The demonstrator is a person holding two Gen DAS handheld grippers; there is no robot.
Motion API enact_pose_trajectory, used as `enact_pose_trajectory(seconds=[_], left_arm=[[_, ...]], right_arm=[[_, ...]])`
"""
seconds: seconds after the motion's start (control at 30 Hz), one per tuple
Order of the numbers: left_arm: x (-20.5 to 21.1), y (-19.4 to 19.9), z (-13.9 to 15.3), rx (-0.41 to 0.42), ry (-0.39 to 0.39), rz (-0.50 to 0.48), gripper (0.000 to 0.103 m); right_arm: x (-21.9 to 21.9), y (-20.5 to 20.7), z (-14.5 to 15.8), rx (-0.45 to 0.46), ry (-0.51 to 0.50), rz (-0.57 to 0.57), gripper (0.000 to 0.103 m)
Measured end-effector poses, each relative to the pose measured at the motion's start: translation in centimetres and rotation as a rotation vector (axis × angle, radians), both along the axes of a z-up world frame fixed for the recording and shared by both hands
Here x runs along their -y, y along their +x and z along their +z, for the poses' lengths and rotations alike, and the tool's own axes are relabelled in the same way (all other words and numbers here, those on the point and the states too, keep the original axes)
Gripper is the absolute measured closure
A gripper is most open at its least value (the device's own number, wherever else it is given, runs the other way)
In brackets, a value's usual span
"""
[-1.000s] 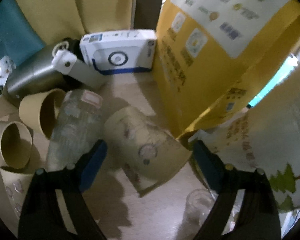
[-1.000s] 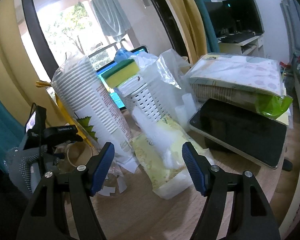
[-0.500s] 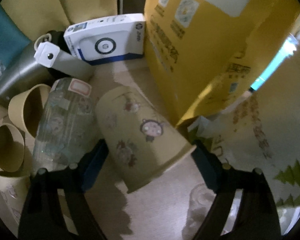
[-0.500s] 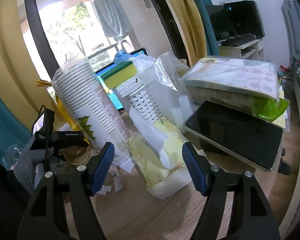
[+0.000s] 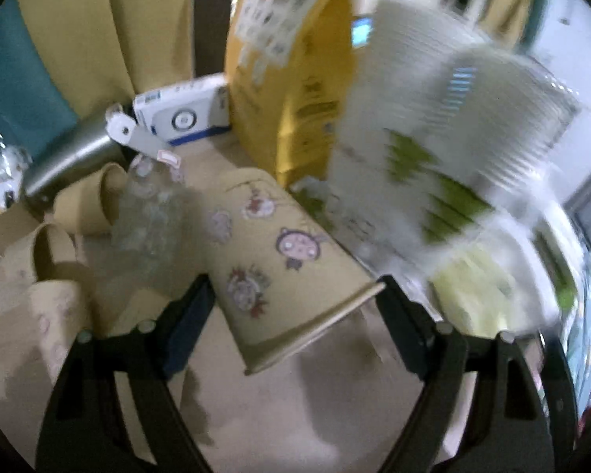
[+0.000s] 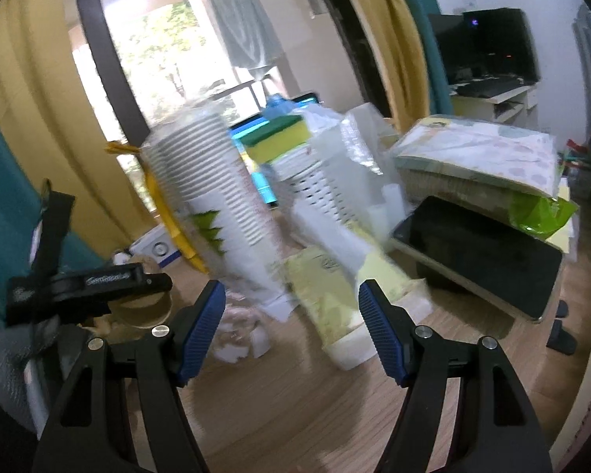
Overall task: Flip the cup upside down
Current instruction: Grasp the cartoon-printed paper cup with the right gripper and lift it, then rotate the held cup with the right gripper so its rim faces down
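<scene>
A beige paper cup with cartoon prints (image 5: 272,260) is tilted between the fingers of my left gripper (image 5: 295,307), its rim toward the camera and its base pointing away. The blue pads sit against its sides near the rim. In the right wrist view its rim (image 6: 144,309) shows below the left gripper's black body (image 6: 86,287). My right gripper (image 6: 291,331) is open and empty above the wooden table (image 6: 295,406).
Other beige cups (image 5: 55,248) lie at the left beside a crumpled clear bottle (image 5: 149,213), a steel flask (image 5: 71,157) and a white box (image 5: 181,110). A yellow bag (image 5: 291,79) and a sleeve of stacked white cups (image 6: 216,201) stand behind. A basket (image 6: 319,181) and a tablet (image 6: 480,248) are right.
My left gripper has swung right and tilted up with the cup; the stacked white cups now fill its right side. The right gripper has shifted a little leftward.
</scene>
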State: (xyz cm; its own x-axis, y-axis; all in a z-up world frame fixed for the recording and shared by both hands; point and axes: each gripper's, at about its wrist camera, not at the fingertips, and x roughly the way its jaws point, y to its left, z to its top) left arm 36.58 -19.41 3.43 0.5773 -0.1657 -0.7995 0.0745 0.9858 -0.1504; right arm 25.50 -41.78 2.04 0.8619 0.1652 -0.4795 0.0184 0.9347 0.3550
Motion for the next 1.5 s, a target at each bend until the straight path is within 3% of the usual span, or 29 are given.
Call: enact_pose_trajectory(seconds=[0.13,0.2,0.27,0.4,0.73,1.03,1.33,1.4,1.5], left_arm=[[0.3,-6.8,2.1,0.12,0.017,-0.1,0.019],[0.4,-10.2,2.8,0.178,0.03,-0.146,0.019],[0.1,-13.0,2.6,0.26,0.067,-0.187,0.019],[-1.2,-18.9,1.1,0.392,0.116,-0.259,0.019],[-4.6,-29.2,-1.8,0.54,0.087,-0.331,0.019],[-5.7,-35.0,-3.5,0.64,0.14,-0.384,0.019],[-6.3,-37.3,-3.9,0.693,0.163,-0.389,0.019],[-5.9,-37.9,-3.9,0.699,0.163,-0.396,0.019],[-5.8,-38.0,-4.1,0.694,0.159,-0.396,0.019]], right_arm=[[-0.5,-2.1,1.6,0.048,0.033,0.072,0.029],[-0.5,-3.4,2.3,0.067,0.106,0.157,0.029],[-0.8,-4.3,2.8,0.071,0.168,0.237,0.023],[-2.4,-5.8,3.3,0.054,0.295,0.449,0.022],[-11.0,-9.1,1.7,-0.13,0.267,0.741,0.022],[-15.3,-12.0,0.9,-0.232,0.238,0.848,0.022],[-16.7,-12.3,-0.1,-0.279,0.243,0.901,0.023],[-16.6,-12.1,-0.3,-0.288,0.245,0.904,0.035],[-16.7,-12.1,-0.3,-0.287,0.246,0.908,0.043]])
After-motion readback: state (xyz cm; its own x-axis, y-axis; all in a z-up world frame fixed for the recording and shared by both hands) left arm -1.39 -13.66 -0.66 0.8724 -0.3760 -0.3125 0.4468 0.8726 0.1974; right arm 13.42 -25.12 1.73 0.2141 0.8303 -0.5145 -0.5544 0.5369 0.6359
